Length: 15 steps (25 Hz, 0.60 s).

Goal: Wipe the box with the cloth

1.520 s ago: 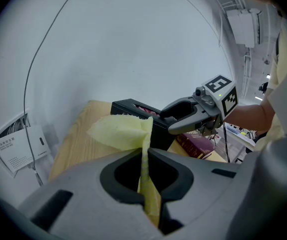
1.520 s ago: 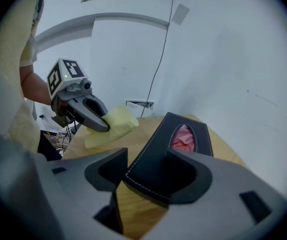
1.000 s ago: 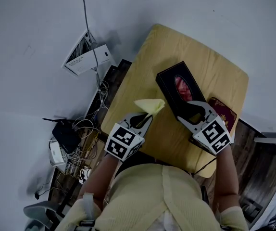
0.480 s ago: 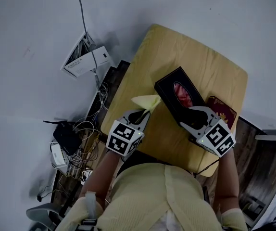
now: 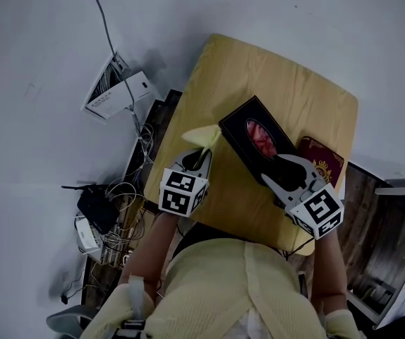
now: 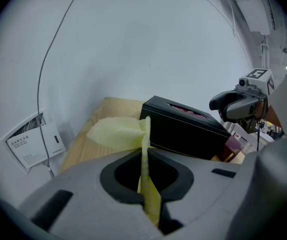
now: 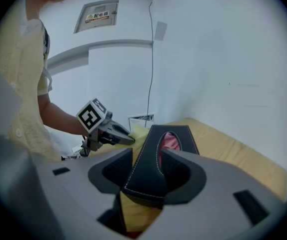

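Head view, nearest the camera: pale yellow sleeves, one claw in each hand, both over the near half of the light wood desk.

Left claw: jaws together, clamped on the cloth. In the left gripper view the cloth runs as a thin upright fold between the jaws. Beyond the tips it opens into a soft pale-yellow flap over the desk. The flap lies just beside the box's left long side; whether it touches cannot be told.

Right claw: jaws have just been closing, and the near end of the box is between them, clamped. In the right gripper view the claw has both jaws against the end of the box.

Box: long, black, leather-look with pale stitching along the edges. It lies diagonally across the middle of the desk, running away from the right claw. Its top has an oval opening. The contents show pinkish-red through the opening and do not rise above it. The left gripper view shows the side wall of the box as plain black.

Just right of the box: a dark red booklet with a gold emblem, flat on the desk by the right edge.

Beyond the desk, at left: a white wall unit with a cable.
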Available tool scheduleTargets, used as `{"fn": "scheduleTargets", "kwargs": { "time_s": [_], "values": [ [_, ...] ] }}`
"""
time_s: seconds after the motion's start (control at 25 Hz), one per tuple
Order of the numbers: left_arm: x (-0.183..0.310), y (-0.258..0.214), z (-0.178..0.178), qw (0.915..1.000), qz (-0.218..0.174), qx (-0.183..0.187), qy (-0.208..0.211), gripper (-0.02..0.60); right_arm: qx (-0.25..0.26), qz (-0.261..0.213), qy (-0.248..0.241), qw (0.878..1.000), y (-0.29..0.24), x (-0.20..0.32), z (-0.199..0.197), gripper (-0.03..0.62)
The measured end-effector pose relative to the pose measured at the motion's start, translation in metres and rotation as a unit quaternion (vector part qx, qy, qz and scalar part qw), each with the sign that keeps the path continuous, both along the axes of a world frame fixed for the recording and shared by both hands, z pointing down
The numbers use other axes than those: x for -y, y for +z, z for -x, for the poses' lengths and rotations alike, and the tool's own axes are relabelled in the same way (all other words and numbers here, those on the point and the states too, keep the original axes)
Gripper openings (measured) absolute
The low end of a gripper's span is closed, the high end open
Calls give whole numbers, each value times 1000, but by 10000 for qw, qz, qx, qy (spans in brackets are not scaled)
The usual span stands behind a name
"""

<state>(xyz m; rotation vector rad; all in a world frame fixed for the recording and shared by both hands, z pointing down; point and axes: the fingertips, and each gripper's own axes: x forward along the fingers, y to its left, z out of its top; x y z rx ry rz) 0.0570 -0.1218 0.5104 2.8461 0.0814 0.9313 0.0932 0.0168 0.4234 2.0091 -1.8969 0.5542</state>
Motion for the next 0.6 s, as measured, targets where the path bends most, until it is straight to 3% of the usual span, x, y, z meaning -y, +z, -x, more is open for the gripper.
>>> {"fn": "scheduleTargets", "kwargs": {
  "time_s": [0.36,0.6],
  "values": [
    [-34,6,-25,9971,12,40,765,29,134,-189,509,9984,-6,-19,-13,172],
    [-64,4,-23,9911,-58,66,1325,29,47,-85,527,9986,0,-27,-10,170]
  ]
}}
